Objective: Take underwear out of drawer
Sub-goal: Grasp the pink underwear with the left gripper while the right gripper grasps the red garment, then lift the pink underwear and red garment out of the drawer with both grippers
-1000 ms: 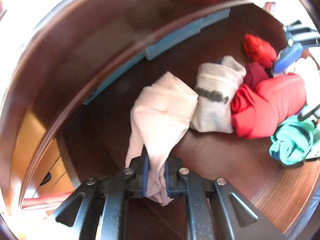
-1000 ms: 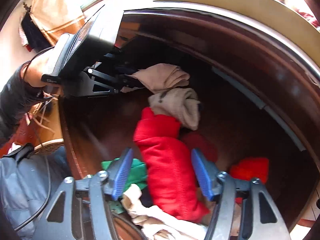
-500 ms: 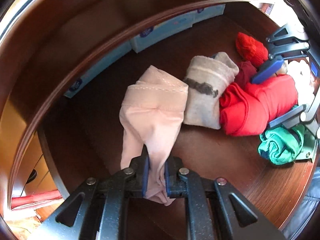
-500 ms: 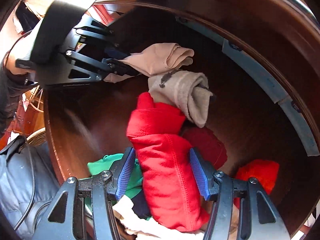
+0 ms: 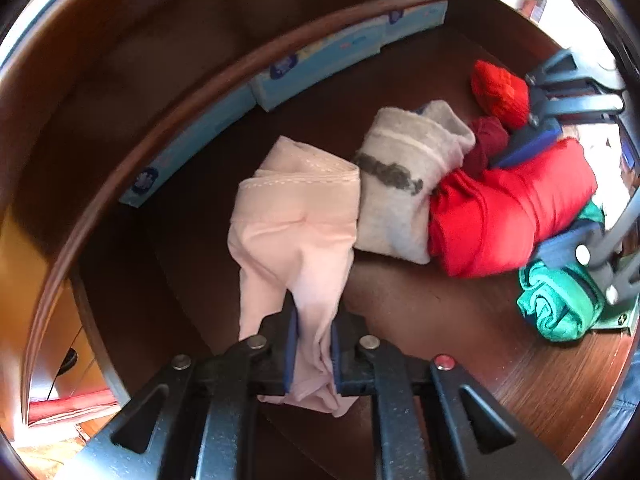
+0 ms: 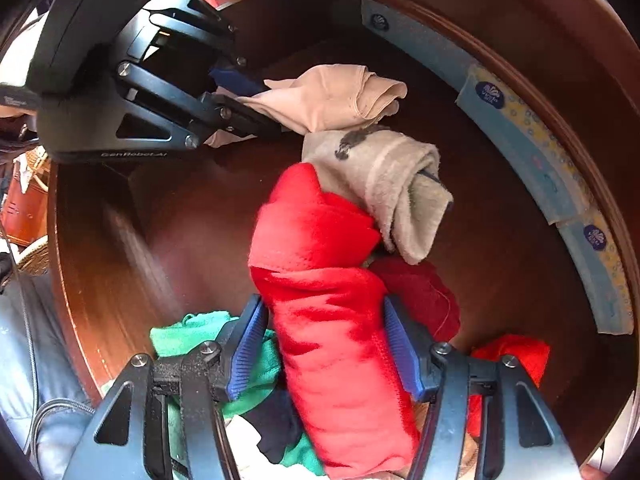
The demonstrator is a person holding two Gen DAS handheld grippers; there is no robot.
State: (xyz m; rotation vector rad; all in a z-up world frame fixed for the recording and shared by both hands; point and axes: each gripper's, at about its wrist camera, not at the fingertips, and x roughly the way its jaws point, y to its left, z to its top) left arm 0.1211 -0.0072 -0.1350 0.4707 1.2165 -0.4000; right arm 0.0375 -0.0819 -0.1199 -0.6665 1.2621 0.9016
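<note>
The left tool (image 5: 312,350) was clamped on the tail of a pink garment (image 5: 296,232), whose folded waistband end hung forward over the dark wooden drawer (image 5: 420,312) floor. Seen from the right wrist, that same piece (image 6: 332,100) stuck out sideways from the left tool (image 6: 240,102), above the pile.

The right tool (image 6: 324,344) had its blue pads either side of a red roll (image 6: 320,280), touching it on both flanks; whether they were truly squeezing was hard to tell, though the cloth looked pinched. The roll (image 5: 508,216) lay against a grey roll (image 5: 404,188) (printed with a dark mark), which touched the pink garment's edge. Behind these sat a maroon piece (image 5: 488,140) and a small red bundle (image 5: 500,92). A green roll (image 5: 556,300) lay by the drawer's near edge, beside the red roll. Pale blue packets (image 5: 320,64) lined the back wall.
</note>
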